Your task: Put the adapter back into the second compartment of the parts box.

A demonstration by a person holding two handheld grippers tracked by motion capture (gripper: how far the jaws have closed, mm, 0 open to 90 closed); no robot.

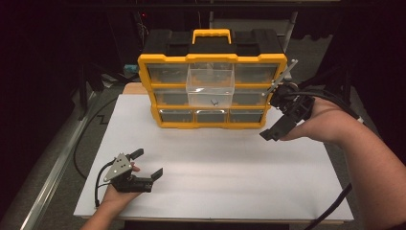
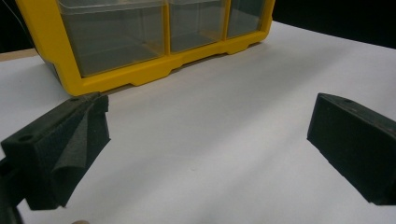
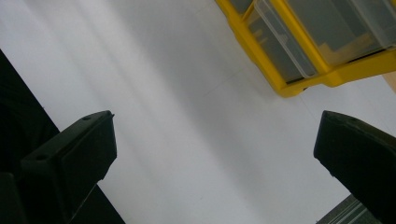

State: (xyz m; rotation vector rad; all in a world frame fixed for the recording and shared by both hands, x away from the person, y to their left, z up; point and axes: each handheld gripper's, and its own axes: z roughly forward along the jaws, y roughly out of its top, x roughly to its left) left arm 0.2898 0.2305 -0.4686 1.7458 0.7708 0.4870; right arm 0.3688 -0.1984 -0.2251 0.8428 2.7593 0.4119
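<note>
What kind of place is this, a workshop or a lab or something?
Probably a lab bench set up for recording: a white board as work surface, a yellow and black plastic drawer organizer with one clear drawer pulled out, dark surroundings, and cabled hand-held grippers.

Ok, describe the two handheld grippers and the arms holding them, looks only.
Both are black, each with two blocky black jaws faced in dark foam. The left gripper carries a grey three-cornered plate on top and trails a thin black cable. The right gripper has a grey plate too, seen edge-on, and a thicker bundle of black cables running back along the forearm. Both forearms are bare, no sleeves or gloves in view.
</note>
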